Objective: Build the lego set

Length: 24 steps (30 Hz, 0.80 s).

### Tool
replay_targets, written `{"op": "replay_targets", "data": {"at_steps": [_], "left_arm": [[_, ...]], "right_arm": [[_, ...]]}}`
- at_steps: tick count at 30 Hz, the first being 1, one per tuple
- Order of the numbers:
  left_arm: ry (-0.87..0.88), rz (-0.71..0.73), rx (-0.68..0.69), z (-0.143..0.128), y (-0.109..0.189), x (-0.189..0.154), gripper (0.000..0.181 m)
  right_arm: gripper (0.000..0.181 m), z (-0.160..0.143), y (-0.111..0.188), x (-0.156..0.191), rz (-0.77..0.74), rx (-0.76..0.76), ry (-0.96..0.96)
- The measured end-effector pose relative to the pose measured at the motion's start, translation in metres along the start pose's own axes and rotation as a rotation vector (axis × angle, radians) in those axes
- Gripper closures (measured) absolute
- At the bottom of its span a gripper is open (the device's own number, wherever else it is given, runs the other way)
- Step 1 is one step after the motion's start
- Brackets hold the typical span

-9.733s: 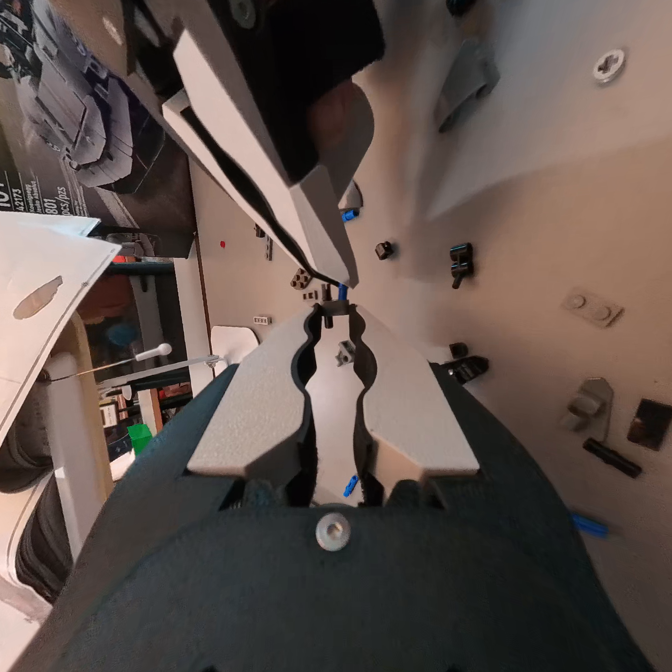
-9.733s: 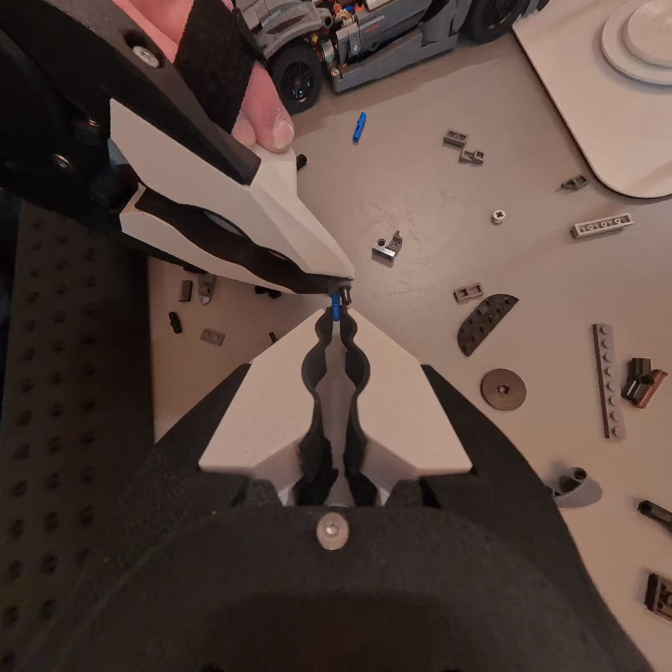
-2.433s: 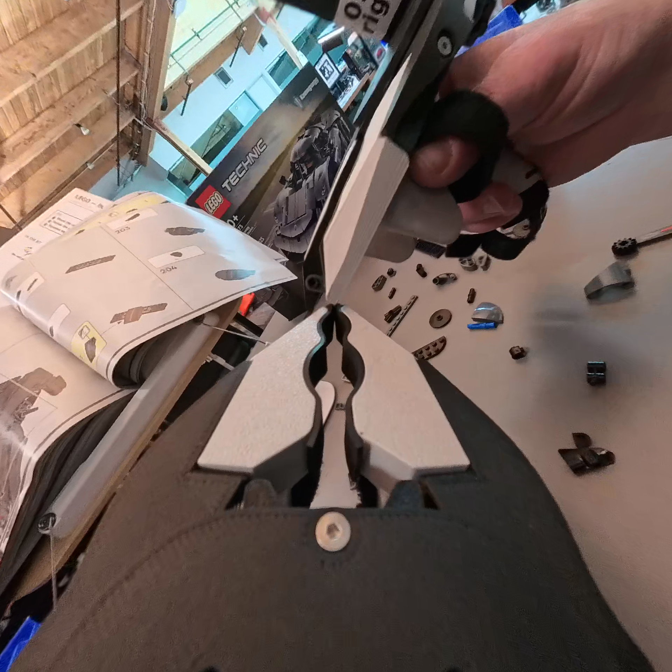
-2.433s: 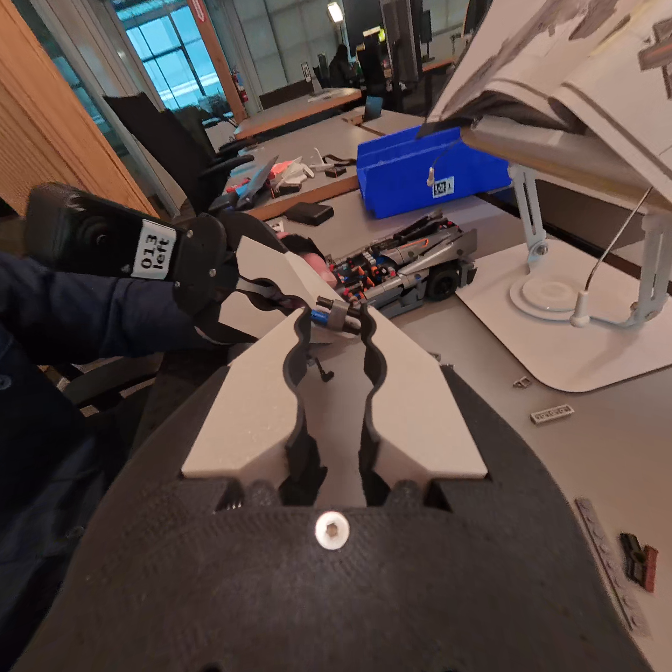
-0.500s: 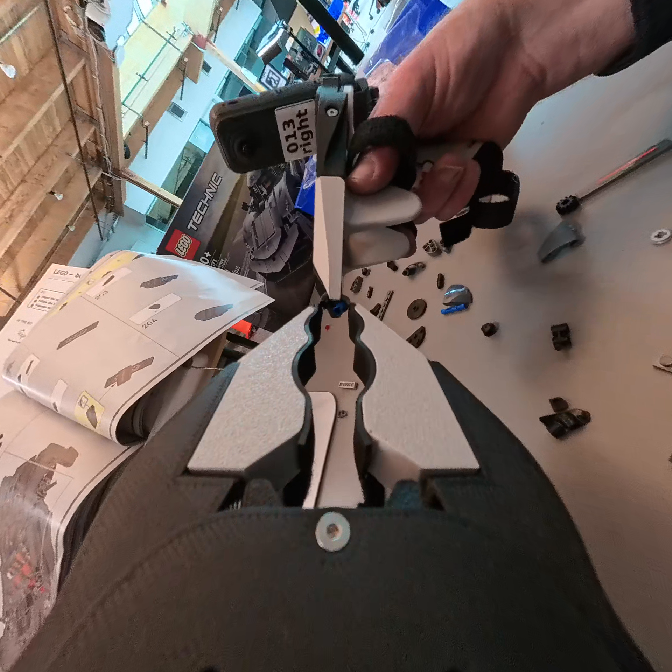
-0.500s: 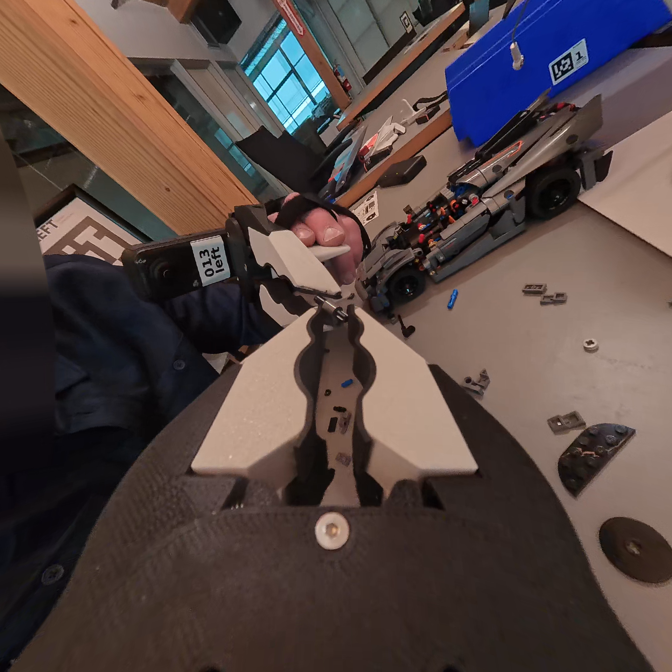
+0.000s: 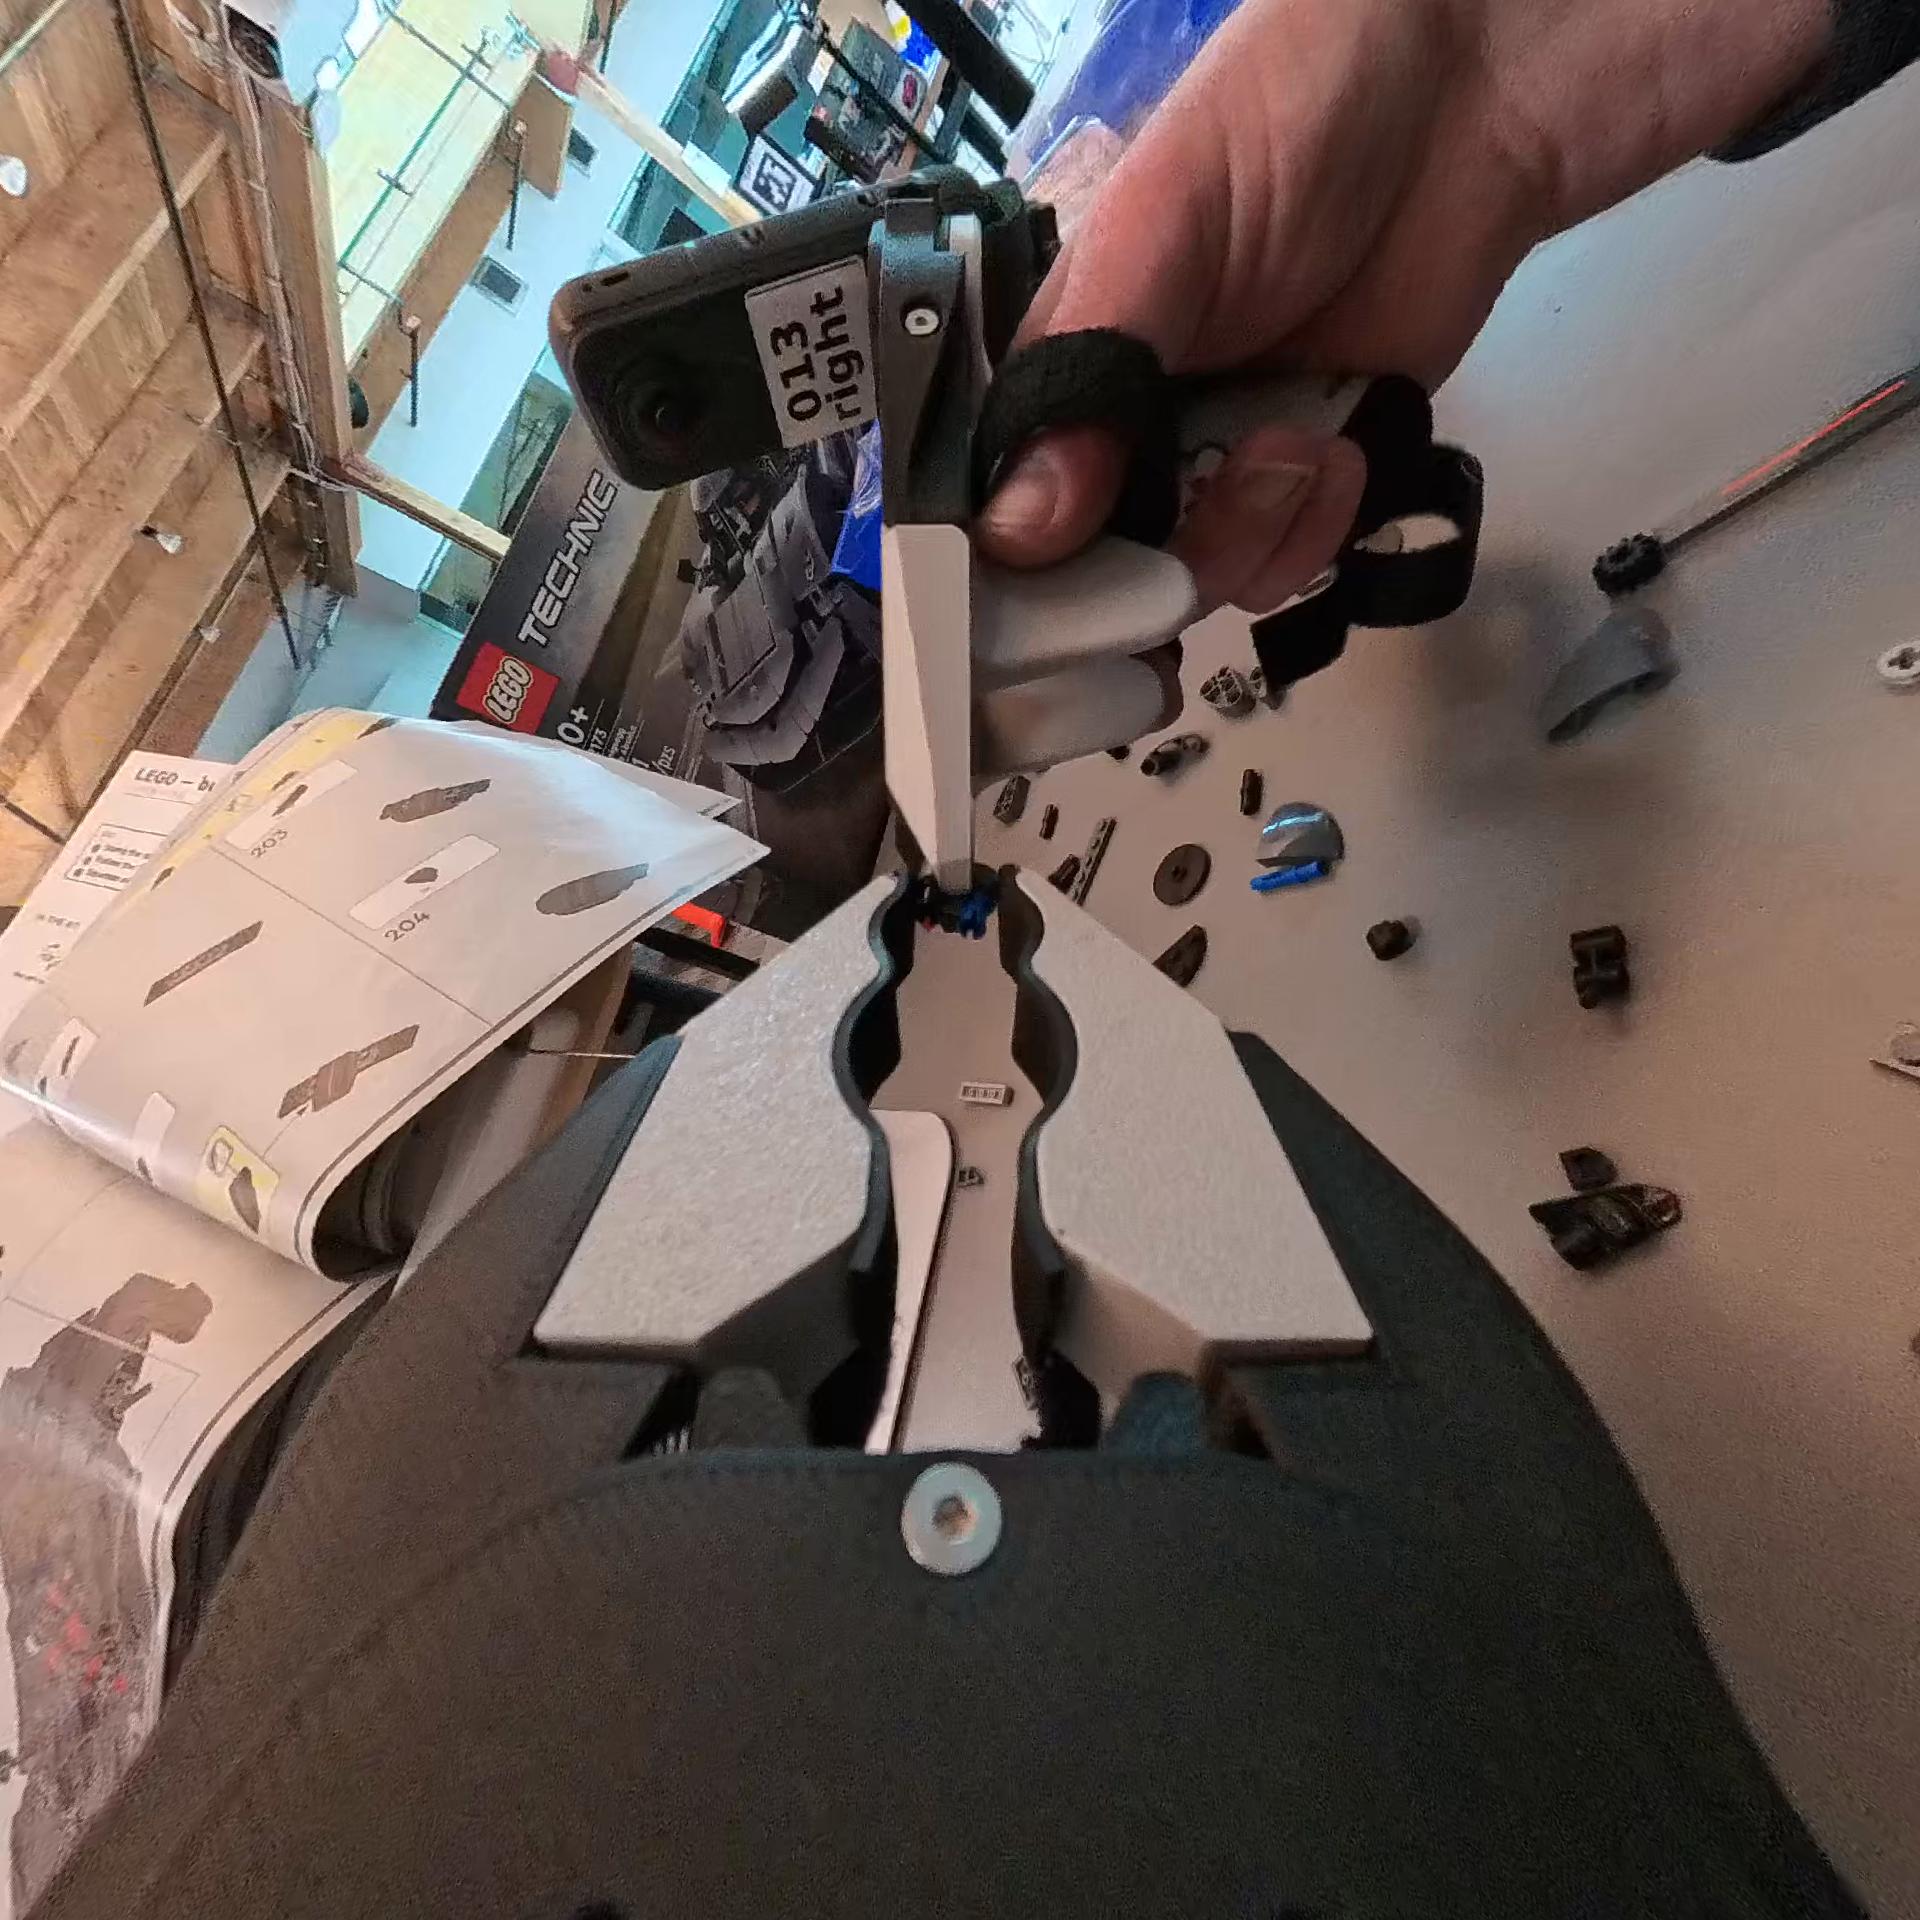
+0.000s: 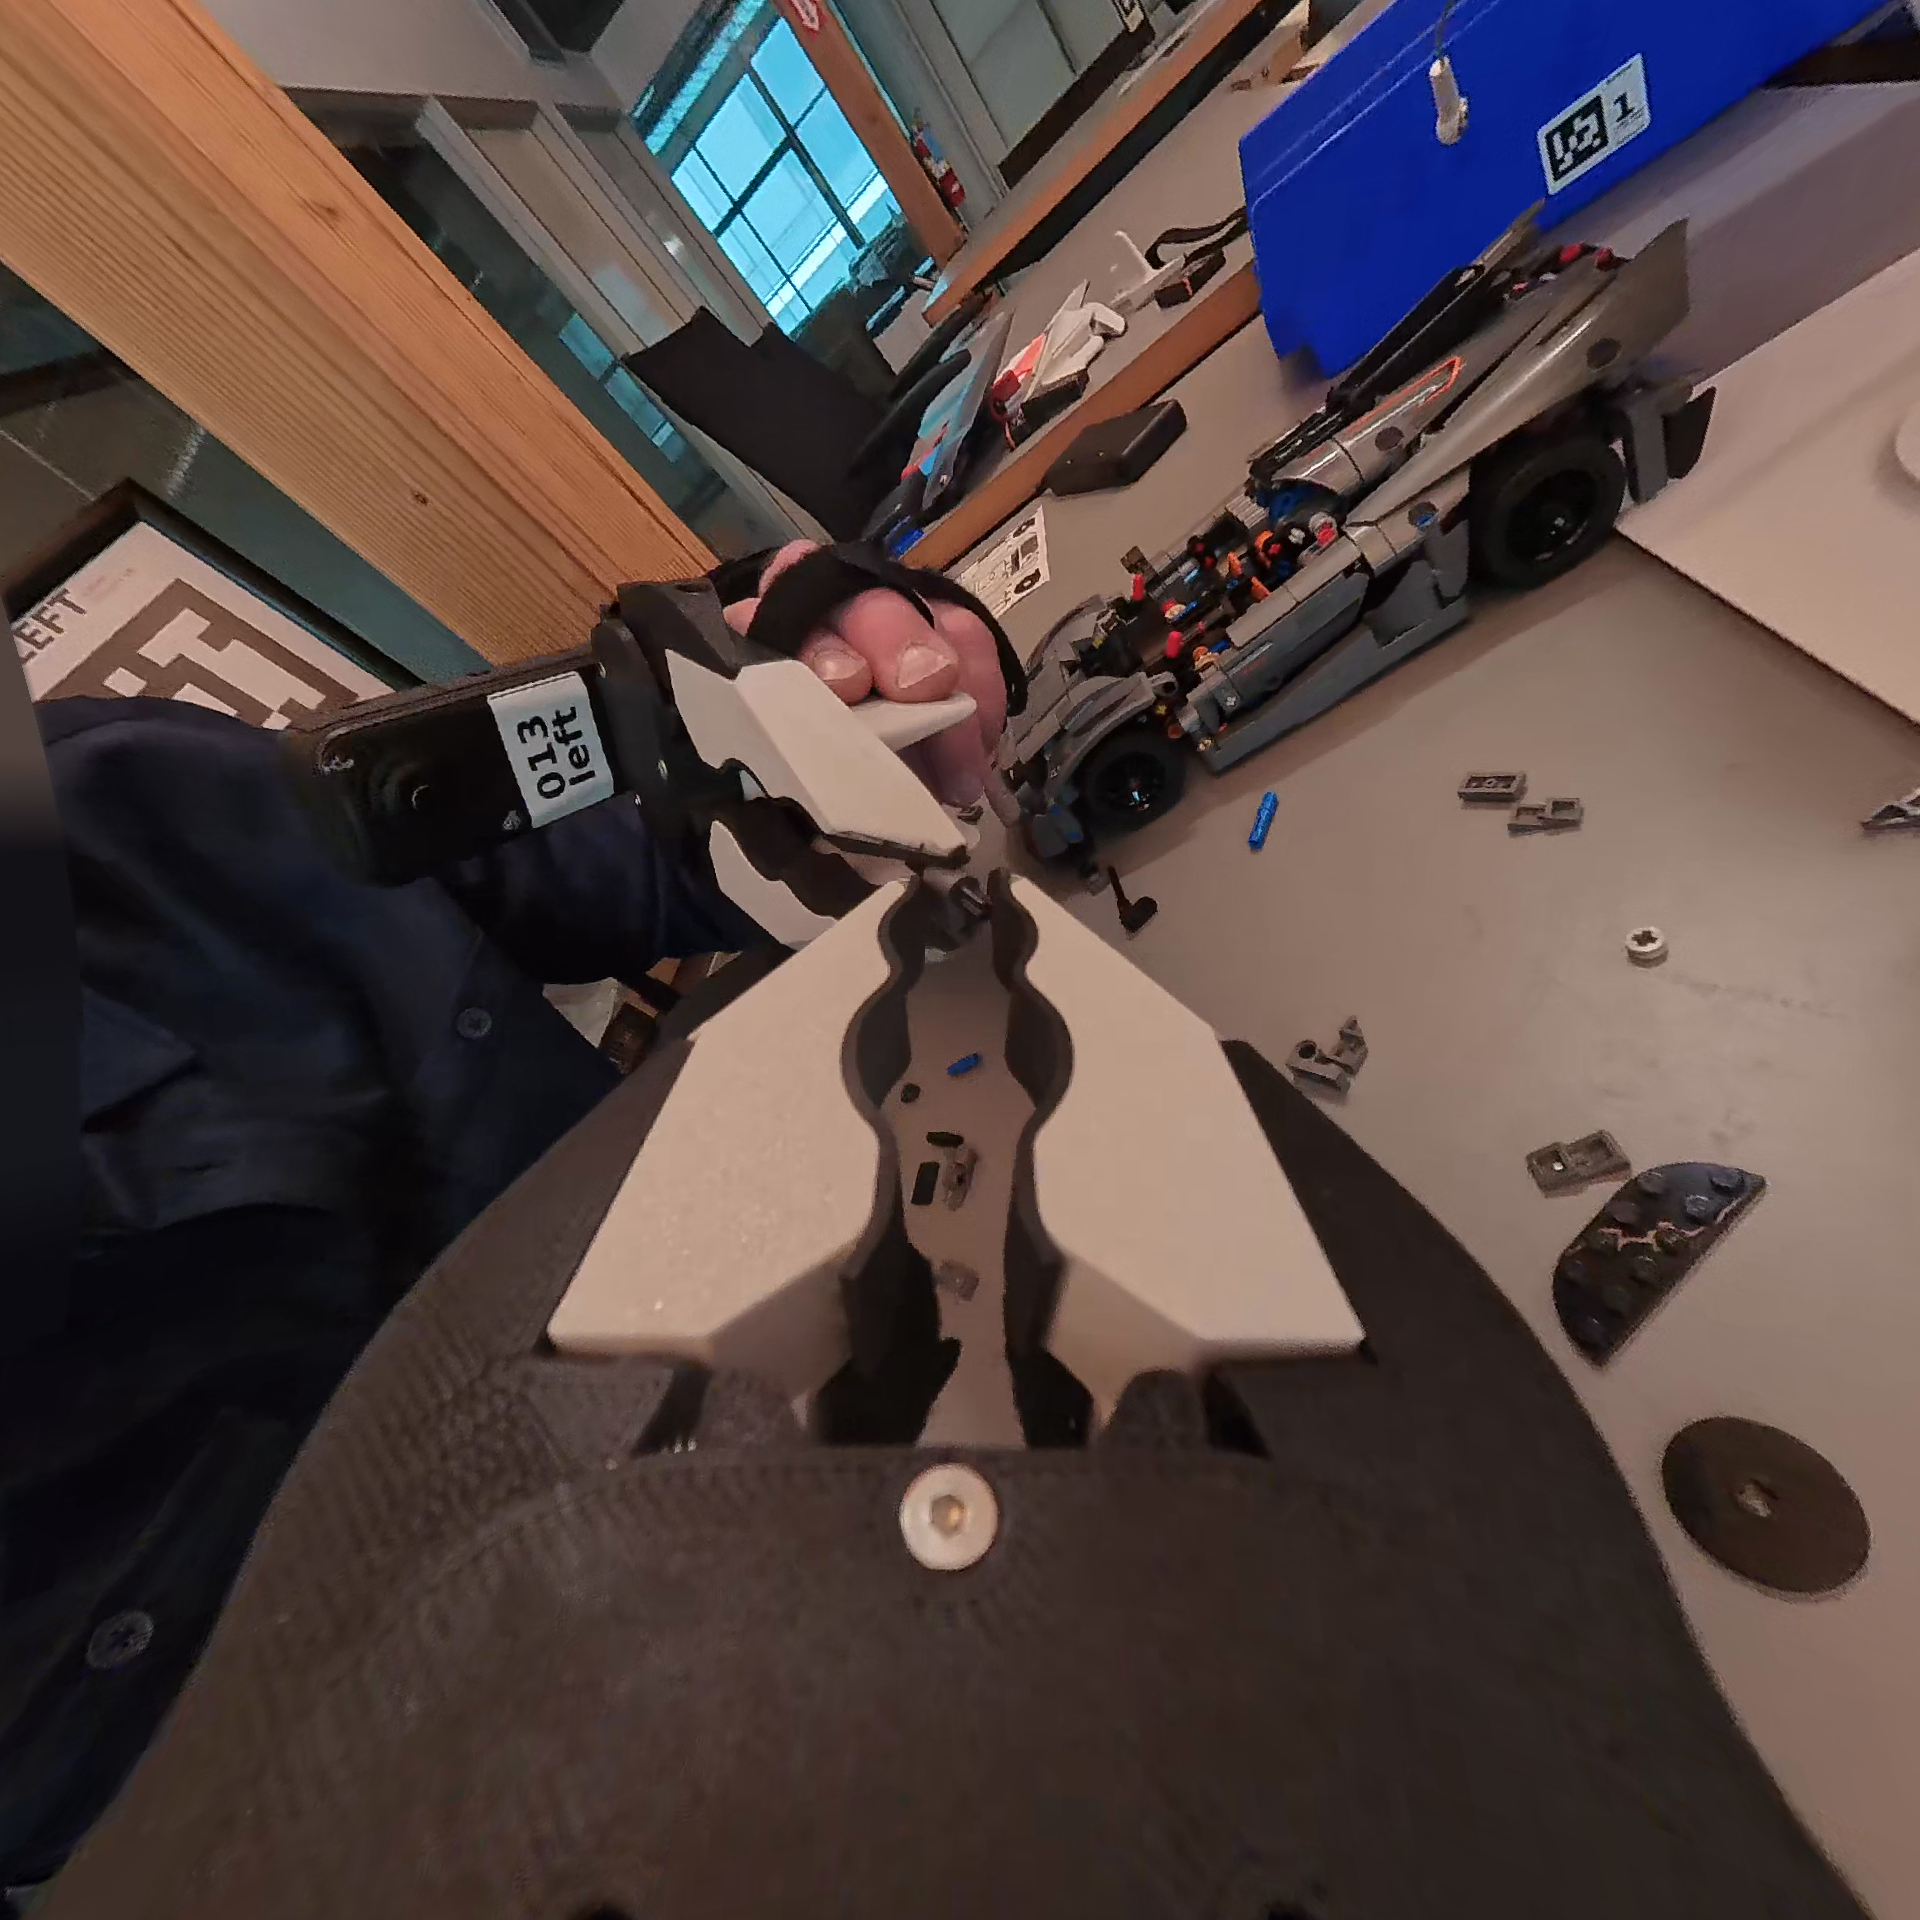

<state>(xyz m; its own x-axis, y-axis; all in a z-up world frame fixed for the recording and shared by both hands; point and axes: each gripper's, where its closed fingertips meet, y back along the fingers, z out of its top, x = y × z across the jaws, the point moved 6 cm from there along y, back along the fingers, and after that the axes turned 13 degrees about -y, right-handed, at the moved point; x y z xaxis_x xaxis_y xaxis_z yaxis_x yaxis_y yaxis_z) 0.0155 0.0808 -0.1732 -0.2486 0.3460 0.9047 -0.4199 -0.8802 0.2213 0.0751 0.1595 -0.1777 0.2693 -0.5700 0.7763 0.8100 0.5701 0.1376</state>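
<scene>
Two tools are held tip to tip above the surface [image 7: 1558, 1039]. In the left wrist view, the left tool [image 7: 951, 902] is set narrow, and a small piece [image 7: 961, 909], black with a blue end, is gripped between its tips. The right tool [image 7: 948, 868] is seen edge-on just beyond, its tips meeting the same piece; a hand [image 7: 1278, 239] is wrapped around its handle.

In the right wrist view, the right tool [image 8: 954, 902] is also set narrow around a dark part of the piece [image 8: 966, 896], and the left tool [image 8: 951, 857] is pinched shut on it from the left, with a second hand [image 8: 894, 655] on its grip.

One partly built car [image 8: 1340, 592] stands beyond the right tool's tips, to their right. Two blue pins lie loose: one [image 8: 1261, 818] beside the car, one [image 8: 963, 1063] seen through the tool's gap. To the right of the right tool, one black disc [image 8: 1763, 1503] and one dark half-round plate [image 8: 1652, 1247] are counted. Left of the left tool, one open booklet [image 7: 343, 935] and one box [image 7: 644, 644] are seen.
</scene>
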Motion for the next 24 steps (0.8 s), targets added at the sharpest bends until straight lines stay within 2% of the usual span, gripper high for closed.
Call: {"op": "replay_targets", "data": {"at_steps": [9, 16, 24], "left_arm": [[0.199, 0.005, -0.059, 0.000, 0.003, 0.012, 0.168], [0.226, 0.001, -0.077, -0.003, 0.001, 0.011, 0.168], [0.272, -0.044, -0.020, -0.013, -0.007, 0.009, 0.149]], "right_arm": [[0.174, 0.006, 0.001, 0.007, 0.072, -0.070, 0.028], [0.177, 0.006, 0.003, 0.007, 0.044, -0.065, 0.055], [0.177, 0.010, 0.016, -0.002, -0.013, -0.104, 0.053]]}}
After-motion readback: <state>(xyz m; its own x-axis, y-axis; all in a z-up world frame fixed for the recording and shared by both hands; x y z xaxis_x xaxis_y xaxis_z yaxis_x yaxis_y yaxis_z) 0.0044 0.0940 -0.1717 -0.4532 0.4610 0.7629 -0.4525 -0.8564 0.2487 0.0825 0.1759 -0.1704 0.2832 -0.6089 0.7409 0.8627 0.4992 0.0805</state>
